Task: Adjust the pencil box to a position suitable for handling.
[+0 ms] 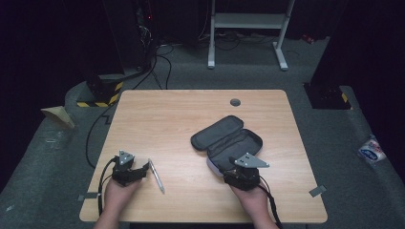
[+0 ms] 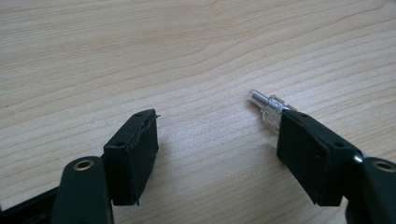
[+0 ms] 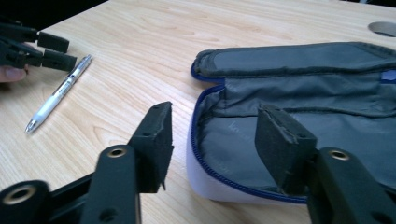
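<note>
left tool: my jaws spread beside clear silver-tipped plastic pen
right tool: spread astride open grey fabric zip case rim
risk: pen may roll off desk if nudged

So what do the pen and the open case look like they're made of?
Pen: plastic by the look, white glossy barrel, clear section near a shiny, probably metal tip.
Case: soft woven fabric, likely nylon or polyester; matte dark grey lining with creases and stitched seams, blue zipper edge, pale lilac outer wall.
Table: light wood-grain top, matte; solid wood or laminate, can't tell.
</note>
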Motion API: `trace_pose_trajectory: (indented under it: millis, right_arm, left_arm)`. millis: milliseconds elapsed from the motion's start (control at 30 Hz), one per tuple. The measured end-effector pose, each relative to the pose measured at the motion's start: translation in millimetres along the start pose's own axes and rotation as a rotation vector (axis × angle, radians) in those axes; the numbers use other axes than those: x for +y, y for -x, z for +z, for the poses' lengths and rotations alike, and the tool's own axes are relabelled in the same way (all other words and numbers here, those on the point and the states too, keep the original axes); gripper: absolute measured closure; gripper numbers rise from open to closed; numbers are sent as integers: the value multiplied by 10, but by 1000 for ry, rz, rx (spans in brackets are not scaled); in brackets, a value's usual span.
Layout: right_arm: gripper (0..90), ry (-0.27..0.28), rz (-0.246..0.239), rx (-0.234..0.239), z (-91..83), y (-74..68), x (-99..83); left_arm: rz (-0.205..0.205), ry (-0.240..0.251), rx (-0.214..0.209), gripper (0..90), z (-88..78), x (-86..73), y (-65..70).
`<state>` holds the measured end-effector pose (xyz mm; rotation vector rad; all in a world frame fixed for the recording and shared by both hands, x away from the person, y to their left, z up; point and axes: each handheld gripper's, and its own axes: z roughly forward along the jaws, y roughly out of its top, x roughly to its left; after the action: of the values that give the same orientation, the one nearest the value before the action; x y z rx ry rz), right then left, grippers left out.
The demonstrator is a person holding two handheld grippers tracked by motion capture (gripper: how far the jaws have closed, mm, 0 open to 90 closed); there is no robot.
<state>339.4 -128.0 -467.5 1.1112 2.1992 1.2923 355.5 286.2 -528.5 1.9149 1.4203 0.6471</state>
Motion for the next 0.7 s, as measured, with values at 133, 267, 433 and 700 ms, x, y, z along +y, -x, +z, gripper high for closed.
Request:
trace_pose_trajectory:
  millis: [133, 267, 433, 700]
  right_arm:
    - [544, -9, -18, 4, 58, -51, -36]
    - [631, -24, -38, 17, 114, -96, -81]
    - [760, -34, -65, 25, 159, -170, -117]
    - [871, -26, -100, 29, 186, -263, -137]
  left_arm:
    - [2, 1, -1, 292, 4, 3, -1]
    - [2, 0, -2, 291, 5, 4, -2]
    - [4, 1, -3, 291, 5, 4, -3]
    - [3, 1, -5, 291, 7, 5, -3]
